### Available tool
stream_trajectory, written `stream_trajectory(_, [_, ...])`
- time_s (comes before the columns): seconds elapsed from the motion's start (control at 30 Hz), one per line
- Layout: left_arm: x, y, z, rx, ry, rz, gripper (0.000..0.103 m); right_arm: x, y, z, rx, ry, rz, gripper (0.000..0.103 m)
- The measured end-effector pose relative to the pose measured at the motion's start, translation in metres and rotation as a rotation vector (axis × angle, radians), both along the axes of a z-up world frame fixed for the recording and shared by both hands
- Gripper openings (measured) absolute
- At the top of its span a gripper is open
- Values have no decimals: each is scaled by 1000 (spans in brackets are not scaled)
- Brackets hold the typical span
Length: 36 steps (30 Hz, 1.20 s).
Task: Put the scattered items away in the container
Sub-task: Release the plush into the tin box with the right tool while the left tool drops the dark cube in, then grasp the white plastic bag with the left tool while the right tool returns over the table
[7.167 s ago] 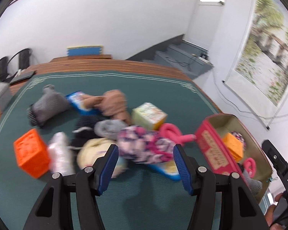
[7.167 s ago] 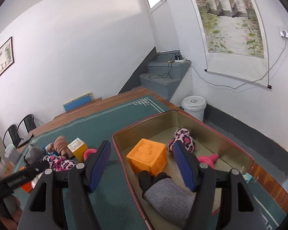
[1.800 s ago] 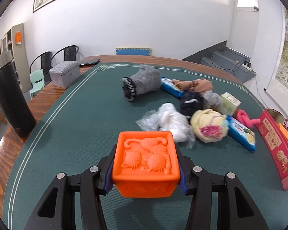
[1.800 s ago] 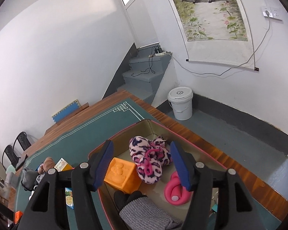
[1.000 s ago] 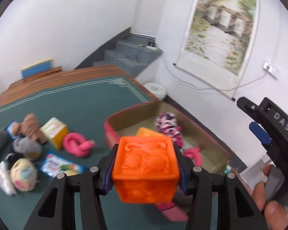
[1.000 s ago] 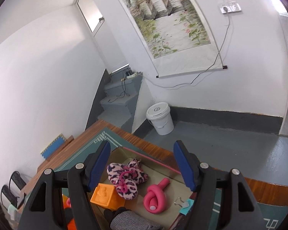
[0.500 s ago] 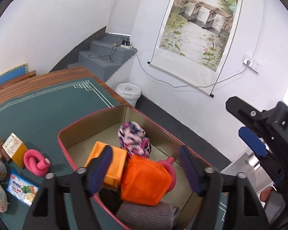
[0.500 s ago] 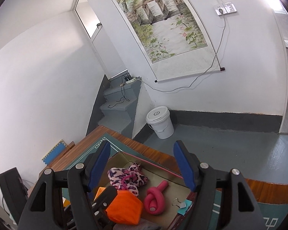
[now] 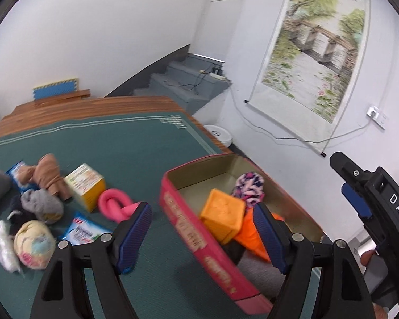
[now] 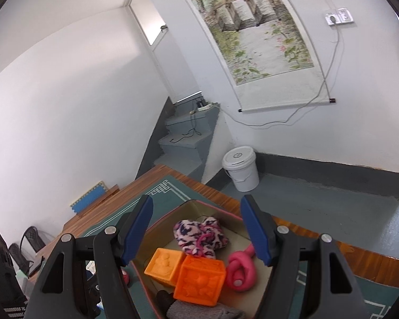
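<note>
Both claws, left (image 9: 200, 235) and right (image 10: 196, 230), wide apart and empty above the container (image 9: 199, 235).

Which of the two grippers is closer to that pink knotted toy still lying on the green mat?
The left gripper. The pink knotted toy lies just beyond its left fingertip, while the right gripper hangs over the box.

Meeting room (scroll painting (image 9: 310, 50), long table (image 9: 135, 143), chairs (image 10: 32, 238)).
</note>
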<state>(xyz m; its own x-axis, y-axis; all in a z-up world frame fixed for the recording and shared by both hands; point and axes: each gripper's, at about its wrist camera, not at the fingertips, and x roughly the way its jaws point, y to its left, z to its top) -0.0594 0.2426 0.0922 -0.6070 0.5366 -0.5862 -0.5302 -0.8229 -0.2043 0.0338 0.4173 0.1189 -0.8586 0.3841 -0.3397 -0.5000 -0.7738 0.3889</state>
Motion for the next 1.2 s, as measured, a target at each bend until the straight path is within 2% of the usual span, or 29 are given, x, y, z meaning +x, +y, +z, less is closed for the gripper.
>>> stream_trajectory(0.13, [-1,-31,-5,-20,-2,77,80,-13,-24,-5,35,-14,137,72])
stream_trajectory(0.3, [-6,-95,-9,-46,15,220,80,-25,-64,-12,119,-41,283,72])
stream_trajectory(0.47, [-20,-162,-24,-52,-30,392,80,-30,-100,-21,215,-67,382,72])
stream_trajectory(0.6, [-30,-196,-37,-43,-74,472,80,-34,-118,-31,249,-95,438,72])
stream_trajectory(0.8, [-52,-212,-61,-38,-155,493,80,-39,-139,-44,310,-150,495,72])
stream_trajectory(0.93, [-66,-211,-82,-62,-205,496,80,-40,-136,-48,303,-159,496,72])
stream_trajectory(1.2, [-76,-214,-104,-117,-223,546,78,-48,-150,-52,333,-184,531,72])
